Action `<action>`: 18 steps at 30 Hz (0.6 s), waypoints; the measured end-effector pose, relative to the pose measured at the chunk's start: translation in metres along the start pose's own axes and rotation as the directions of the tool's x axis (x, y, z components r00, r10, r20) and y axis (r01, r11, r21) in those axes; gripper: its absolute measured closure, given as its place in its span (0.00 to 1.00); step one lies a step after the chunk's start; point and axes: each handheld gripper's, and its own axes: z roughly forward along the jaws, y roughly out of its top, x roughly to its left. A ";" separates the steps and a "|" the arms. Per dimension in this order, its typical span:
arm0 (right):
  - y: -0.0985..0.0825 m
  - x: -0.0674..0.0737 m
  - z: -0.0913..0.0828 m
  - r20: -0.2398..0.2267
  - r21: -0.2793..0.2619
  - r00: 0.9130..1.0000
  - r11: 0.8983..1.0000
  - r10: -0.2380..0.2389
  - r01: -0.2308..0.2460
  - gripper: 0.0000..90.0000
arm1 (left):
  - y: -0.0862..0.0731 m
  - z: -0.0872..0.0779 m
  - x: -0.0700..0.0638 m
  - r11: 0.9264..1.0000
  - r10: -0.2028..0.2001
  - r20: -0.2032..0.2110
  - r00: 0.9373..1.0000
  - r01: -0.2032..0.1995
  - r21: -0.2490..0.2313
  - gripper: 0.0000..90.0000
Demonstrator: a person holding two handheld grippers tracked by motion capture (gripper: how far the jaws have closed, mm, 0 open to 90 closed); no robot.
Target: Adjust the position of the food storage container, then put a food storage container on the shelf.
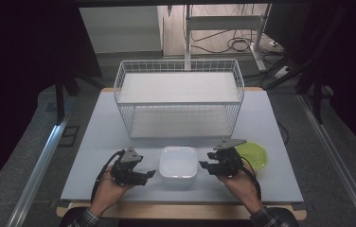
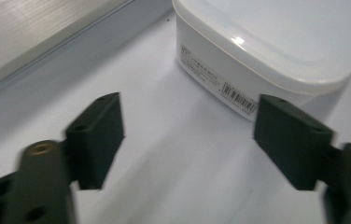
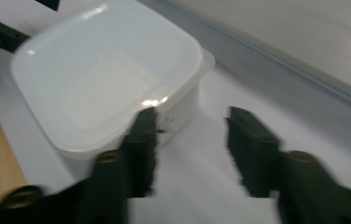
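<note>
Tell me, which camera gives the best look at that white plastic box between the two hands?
The high view: the white box appears whole, lid on, on the table between both grippers. The left gripper view catches one corner with its barcode label. The right gripper view shows most of it, blurred, partly behind a finger.

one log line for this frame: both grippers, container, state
left gripper: open, left of white container, no contact | right gripper: open, right of it, no contact | container: lidded, on table
</note>
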 end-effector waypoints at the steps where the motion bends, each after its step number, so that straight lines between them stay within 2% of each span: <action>1: 0.000 0.000 0.000 0.000 0.000 1.000 1.000 0.000 0.000 0.45 | 0.000 0.000 0.000 1.000 0.000 0.000 1.000 0.000 0.000 0.18; 2: -0.002 0.001 -0.001 -0.006 -0.015 1.000 1.000 -0.010 0.010 0.32 | -0.002 -0.001 -0.001 1.000 0.011 -0.002 1.000 -0.011 -0.004 0.13; 3: -0.002 0.001 -0.001 -0.006 -0.015 1.000 1.000 -0.010 0.010 0.32 | -0.003 -0.002 -0.001 1.000 0.022 -0.006 1.000 -0.022 -0.002 0.13; 7: -0.009 0.006 0.000 -0.012 -0.018 0.999 0.999 -0.038 0.038 0.19 | -0.006 -0.005 -0.001 0.999 0.045 -0.008 0.999 -0.045 -0.024 0.08; 13: -0.011 0.008 0.003 -0.036 -0.013 0.998 0.999 -0.044 0.043 0.08 | -0.007 -0.004 0.002 0.997 0.039 0.009 0.999 -0.038 -0.067 0.07; 18: -0.012 0.007 0.007 -0.052 0.006 0.998 0.999 -0.040 0.041 0.02 | -0.007 -0.001 0.003 0.997 0.044 0.016 0.999 -0.043 -0.068 0.05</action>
